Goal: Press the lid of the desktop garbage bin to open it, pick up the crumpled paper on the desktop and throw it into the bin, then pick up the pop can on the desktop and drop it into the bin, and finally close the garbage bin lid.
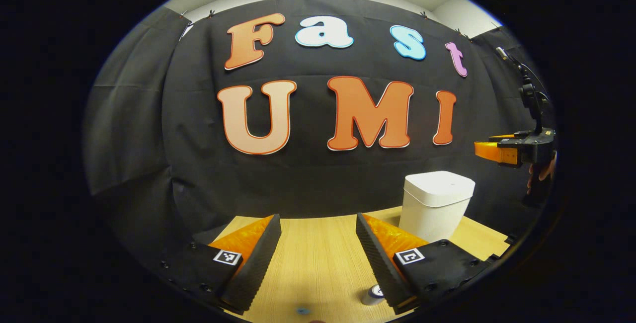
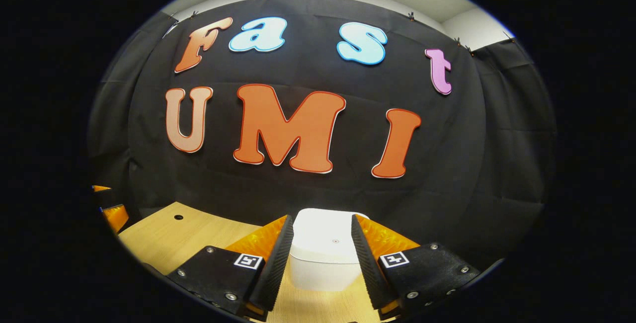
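Left gripper view: left gripper (image 1: 318,223) jaws wide apart, empty, over wooden worktop (image 1: 318,258); pop can (image 1: 373,294) just beside one finger; white bin (image 1: 435,204) farther off, lid shut. Right gripper view: right gripper (image 2: 321,228) jaws open, empty, bin lid (image 2: 325,241) framed between them beyond.

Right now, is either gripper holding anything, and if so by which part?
Nothing is held. The left gripper and the right gripper are both open; the bin sits beyond the right one, lid closed.
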`<act>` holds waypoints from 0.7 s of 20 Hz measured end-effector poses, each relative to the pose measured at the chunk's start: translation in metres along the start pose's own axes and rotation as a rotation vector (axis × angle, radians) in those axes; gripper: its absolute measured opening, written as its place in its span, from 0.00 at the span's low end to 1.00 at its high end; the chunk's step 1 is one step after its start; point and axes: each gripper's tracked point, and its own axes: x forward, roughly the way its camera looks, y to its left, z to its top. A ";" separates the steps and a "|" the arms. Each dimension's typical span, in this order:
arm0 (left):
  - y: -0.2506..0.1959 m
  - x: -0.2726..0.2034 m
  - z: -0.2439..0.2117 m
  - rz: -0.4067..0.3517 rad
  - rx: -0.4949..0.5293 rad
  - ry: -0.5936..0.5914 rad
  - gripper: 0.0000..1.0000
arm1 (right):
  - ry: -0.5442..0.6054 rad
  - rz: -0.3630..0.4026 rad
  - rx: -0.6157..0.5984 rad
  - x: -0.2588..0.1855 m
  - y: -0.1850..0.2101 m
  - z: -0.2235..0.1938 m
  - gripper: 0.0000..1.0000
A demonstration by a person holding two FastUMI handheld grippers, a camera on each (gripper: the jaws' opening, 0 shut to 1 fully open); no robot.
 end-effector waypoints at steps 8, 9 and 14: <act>0.013 0.002 0.000 0.092 0.027 0.005 0.96 | 0.080 0.043 0.034 0.058 -0.016 -0.020 0.41; 0.014 0.001 -0.001 0.105 0.028 0.011 0.97 | 0.098 0.045 0.032 0.065 -0.018 -0.026 0.36; 0.018 0.001 -0.006 0.157 0.038 0.043 0.97 | 0.175 0.031 0.037 0.096 -0.037 -0.052 0.18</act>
